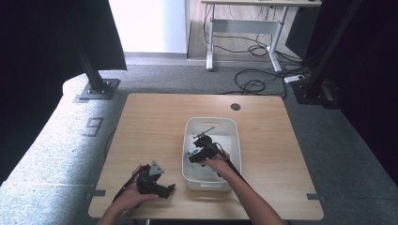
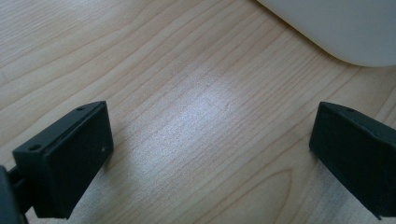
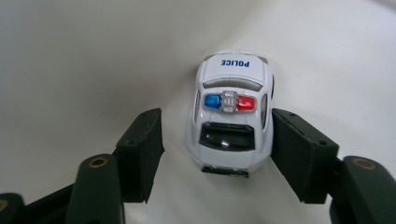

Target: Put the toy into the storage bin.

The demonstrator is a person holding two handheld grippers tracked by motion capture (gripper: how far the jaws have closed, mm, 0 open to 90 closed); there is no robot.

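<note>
1. A wooden tabletop carries a white plastic bin at its centre.
2. The left gripper rests on the tabletop beside the bin, fingers spread with nothing between them.
3. The right gripper reaches into the bin, fingers parted.
4. A toy police car lies on the bin floor between them, a gap on one side.

Only two readable bits here. The toy police car has "POLICE" in blue letters on its white body, at the end farthest from the right hand-held gripper, upside down from that gripper's view. There's also a grey "9" on the floor covering, off beyond the left hand-held gripper.
</note>
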